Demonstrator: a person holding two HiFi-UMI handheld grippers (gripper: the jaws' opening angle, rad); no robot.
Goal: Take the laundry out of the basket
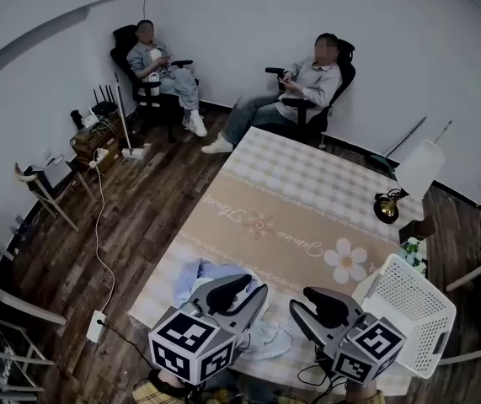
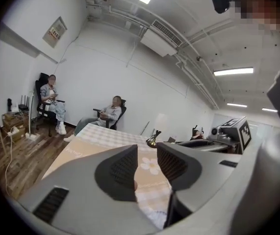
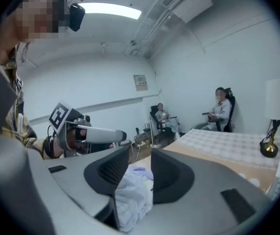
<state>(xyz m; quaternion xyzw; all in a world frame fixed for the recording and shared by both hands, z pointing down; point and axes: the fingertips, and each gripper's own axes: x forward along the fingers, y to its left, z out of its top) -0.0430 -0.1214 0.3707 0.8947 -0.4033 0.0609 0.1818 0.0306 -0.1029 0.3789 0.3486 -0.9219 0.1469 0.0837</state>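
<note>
White walls (image 1: 248,7) enclose a dark plank floor (image 1: 147,217); ceiling strip lights (image 2: 233,71) supply illumination. A table (image 1: 307,183) with a checked, flower-printed cloth occupies the centre, with a white-shaded lamp (image 1: 419,168) at its right edge. Two black office chairs (image 1: 125,39) stand at the far wall, each seating a person (image 1: 307,82).

Cloth laundry (image 1: 209,273), plastic basket (image 1: 418,306)
</note>
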